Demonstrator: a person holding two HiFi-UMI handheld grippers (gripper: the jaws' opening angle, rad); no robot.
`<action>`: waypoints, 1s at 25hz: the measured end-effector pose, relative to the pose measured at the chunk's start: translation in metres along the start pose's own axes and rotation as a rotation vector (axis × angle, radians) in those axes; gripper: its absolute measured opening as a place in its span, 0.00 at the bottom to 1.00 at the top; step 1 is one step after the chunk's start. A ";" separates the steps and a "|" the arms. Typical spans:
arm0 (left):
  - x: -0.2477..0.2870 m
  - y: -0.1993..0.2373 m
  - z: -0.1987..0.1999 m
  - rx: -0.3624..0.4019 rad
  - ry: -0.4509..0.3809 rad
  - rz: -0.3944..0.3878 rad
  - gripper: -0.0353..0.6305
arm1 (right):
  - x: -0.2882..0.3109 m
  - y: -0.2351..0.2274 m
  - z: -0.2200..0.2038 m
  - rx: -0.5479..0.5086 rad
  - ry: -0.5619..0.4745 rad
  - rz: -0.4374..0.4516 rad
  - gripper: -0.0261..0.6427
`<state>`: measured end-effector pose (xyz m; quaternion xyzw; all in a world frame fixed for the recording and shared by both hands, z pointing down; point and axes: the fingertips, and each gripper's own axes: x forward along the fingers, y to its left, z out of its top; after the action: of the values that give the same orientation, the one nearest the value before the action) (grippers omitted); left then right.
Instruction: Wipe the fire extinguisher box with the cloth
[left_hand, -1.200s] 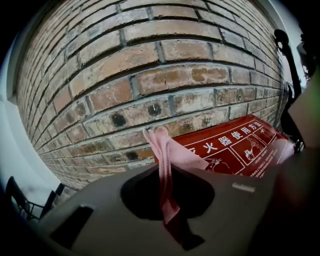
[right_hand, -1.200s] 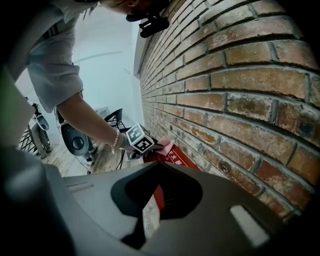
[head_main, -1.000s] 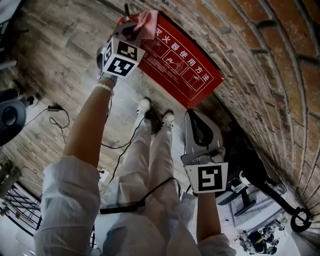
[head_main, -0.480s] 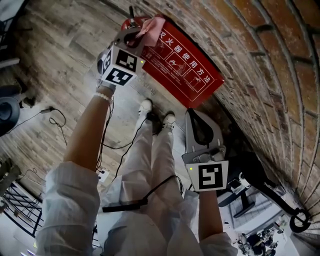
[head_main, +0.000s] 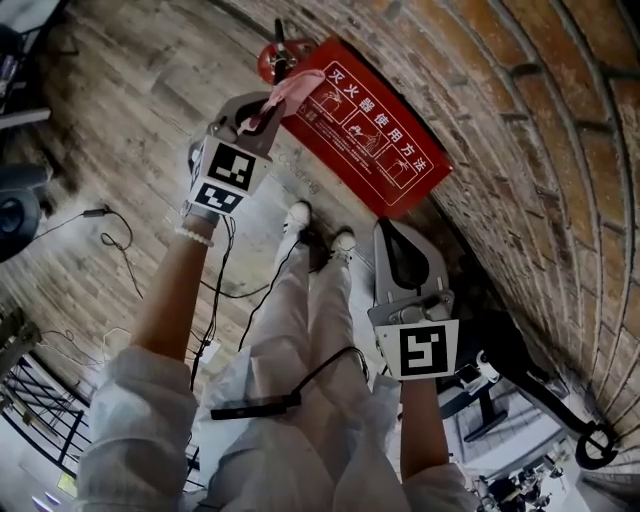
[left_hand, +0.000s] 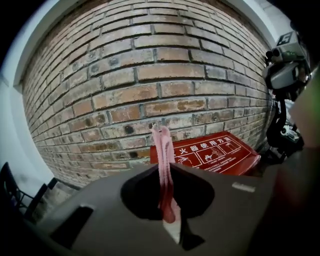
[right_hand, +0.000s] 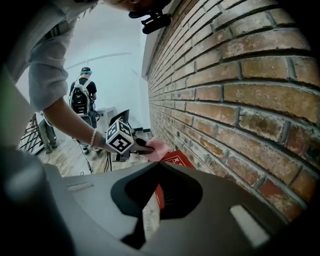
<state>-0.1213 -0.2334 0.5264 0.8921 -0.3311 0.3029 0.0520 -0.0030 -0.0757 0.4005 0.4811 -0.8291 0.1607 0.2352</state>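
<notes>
Brick wall (head_main: 520, 90) right behind box (head_main: 370, 130)

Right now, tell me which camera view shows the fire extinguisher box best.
The head view: nearly the whole fire extinguisher box shows, lid print included. The left gripper view shows its lid partly behind the pinched cloth; the right gripper view, only a corner.

I'm counting two grippers in my feeds: the left gripper (head_main: 262, 105) and the right gripper (head_main: 392, 232). I'm seeing one pink cloth (head_main: 288, 88), one red fire extinguisher box (head_main: 372, 135) and one brick wall (head_main: 540, 150). I'm also picking out two white shoes (head_main: 292, 215) and one bystander with a backpack (right_hand: 81, 97).
</notes>
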 end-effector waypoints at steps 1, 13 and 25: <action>-0.004 -0.002 -0.001 -0.013 -0.006 -0.005 0.07 | 0.000 0.001 0.000 -0.002 0.002 0.002 0.05; -0.018 -0.024 -0.029 -0.069 0.030 -0.037 0.07 | 0.005 0.007 0.002 -0.010 0.019 0.017 0.05; 0.005 0.016 -0.078 -0.114 0.133 0.092 0.07 | 0.012 0.008 -0.009 -0.008 0.045 0.030 0.05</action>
<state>-0.1676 -0.2254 0.5906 0.8495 -0.3843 0.3441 0.1106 -0.0126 -0.0761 0.4137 0.4638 -0.8314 0.1715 0.2533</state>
